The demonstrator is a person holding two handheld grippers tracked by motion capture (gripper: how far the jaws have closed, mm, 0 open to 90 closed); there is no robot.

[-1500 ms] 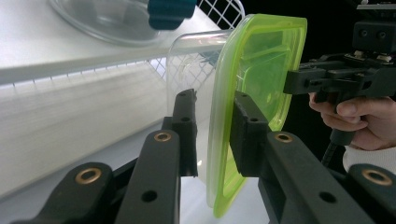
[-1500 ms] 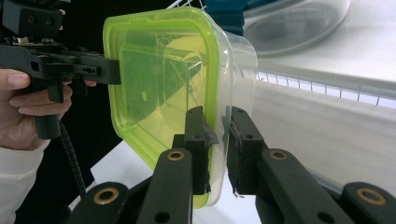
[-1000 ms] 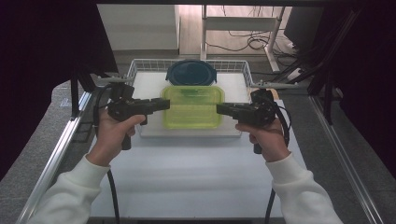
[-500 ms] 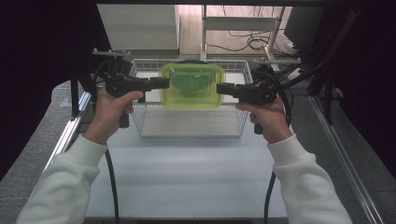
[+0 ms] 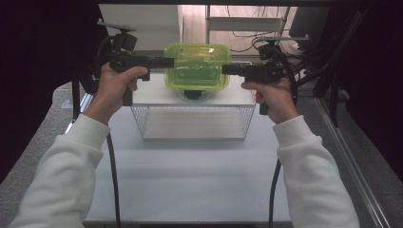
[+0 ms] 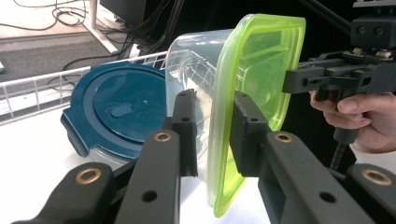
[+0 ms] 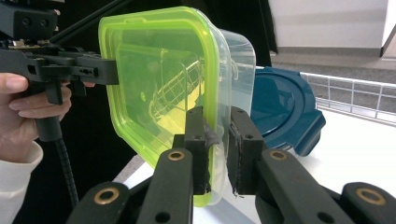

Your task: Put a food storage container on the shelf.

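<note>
Green-lidded container [image 5: 197, 66] clamped between left tongs [image 5: 170, 62] and right tongs [image 5: 225, 69]

box with lid [image 5: 197, 66] up in the air, between the two grippers | left gripper [image 5: 168, 62] on its left edge | right gripper [image 5: 227, 69] on its right edge | round tub [image 6: 119, 109] under and behind the box, inside the wire basket [image 5: 192, 121] | basket on the table [image 5: 190, 185]

Likely a lab, white test table [image 5: 190, 175], loose floor cables [image 5: 247, 35], dark surrounding curtains [image 5: 43, 42]
</note>
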